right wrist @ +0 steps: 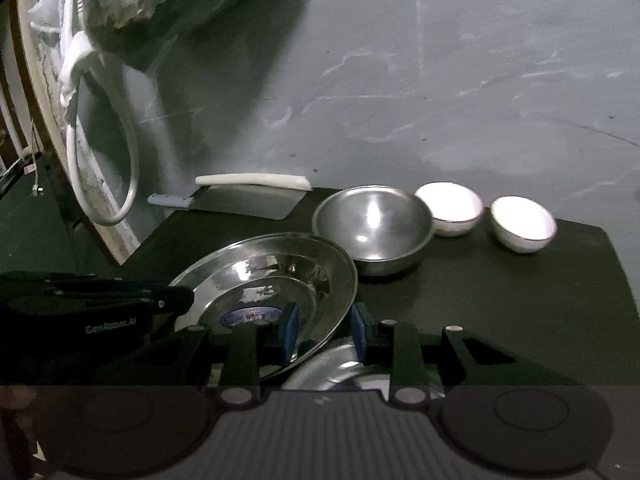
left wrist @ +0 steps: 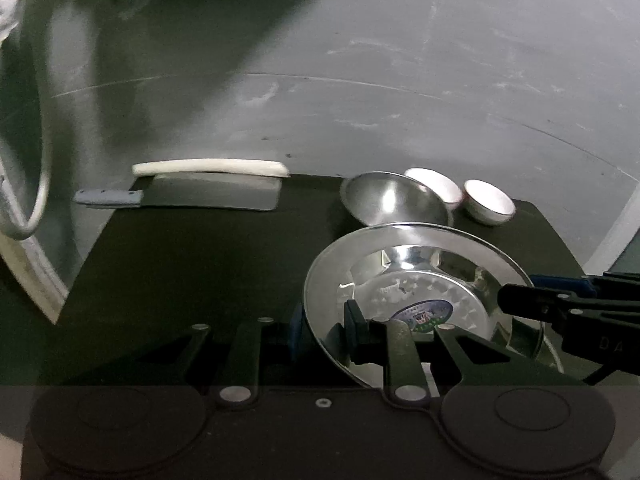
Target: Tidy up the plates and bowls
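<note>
Both claws pinch one steel plate (right wrist: 272, 280) by opposite rims: the left claw (left wrist: 324, 332) narrowly closed on its near-left edge, the right claw (right wrist: 325, 332) likewise. A steel bowl (right wrist: 374, 228) sits beyond.

In the right wrist view, the black body of the left gripper (right wrist: 120, 312) bore pale lettering that read roughly "GenRobot.AI"; in the left wrist view, the right gripper (left wrist: 568, 312) showed the letters "DA" at the frame's edge, the rest cut off; the steel plate (right wrist: 272, 276) carried a round blue-and-white sticker (right wrist: 252, 315), its print too blurred to read.
</note>
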Demonstrator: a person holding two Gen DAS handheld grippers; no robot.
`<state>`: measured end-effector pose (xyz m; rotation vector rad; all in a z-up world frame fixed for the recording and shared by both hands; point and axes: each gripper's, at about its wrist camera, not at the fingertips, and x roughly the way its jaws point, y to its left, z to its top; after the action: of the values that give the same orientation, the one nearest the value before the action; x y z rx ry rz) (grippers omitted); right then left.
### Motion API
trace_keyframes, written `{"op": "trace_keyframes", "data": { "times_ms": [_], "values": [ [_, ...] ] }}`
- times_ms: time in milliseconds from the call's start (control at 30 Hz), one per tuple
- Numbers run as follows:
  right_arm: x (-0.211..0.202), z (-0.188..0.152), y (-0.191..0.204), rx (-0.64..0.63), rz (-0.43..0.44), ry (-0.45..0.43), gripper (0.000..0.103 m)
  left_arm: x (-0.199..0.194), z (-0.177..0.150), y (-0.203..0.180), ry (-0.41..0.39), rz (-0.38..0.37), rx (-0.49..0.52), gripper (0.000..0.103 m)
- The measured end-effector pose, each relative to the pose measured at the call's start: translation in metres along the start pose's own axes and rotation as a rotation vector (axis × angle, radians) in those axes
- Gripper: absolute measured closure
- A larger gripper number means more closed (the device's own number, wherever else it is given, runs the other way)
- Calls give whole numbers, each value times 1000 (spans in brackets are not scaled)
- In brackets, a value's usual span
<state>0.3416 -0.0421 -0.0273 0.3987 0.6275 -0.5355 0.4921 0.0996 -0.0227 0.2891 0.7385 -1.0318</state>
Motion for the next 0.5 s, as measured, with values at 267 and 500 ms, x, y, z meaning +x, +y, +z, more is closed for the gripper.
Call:
{"op": "trace_keyframes", "data": {
  "times_ms": [267,500],
  "values": [
    [-21,-15,-33,40,-33,1,71,3,-4,-35,14,-33,57,79],
    [-33,-28,-56,71,-47,5,71,5,-10,-54,41,-40,96,79]
  ]
}}
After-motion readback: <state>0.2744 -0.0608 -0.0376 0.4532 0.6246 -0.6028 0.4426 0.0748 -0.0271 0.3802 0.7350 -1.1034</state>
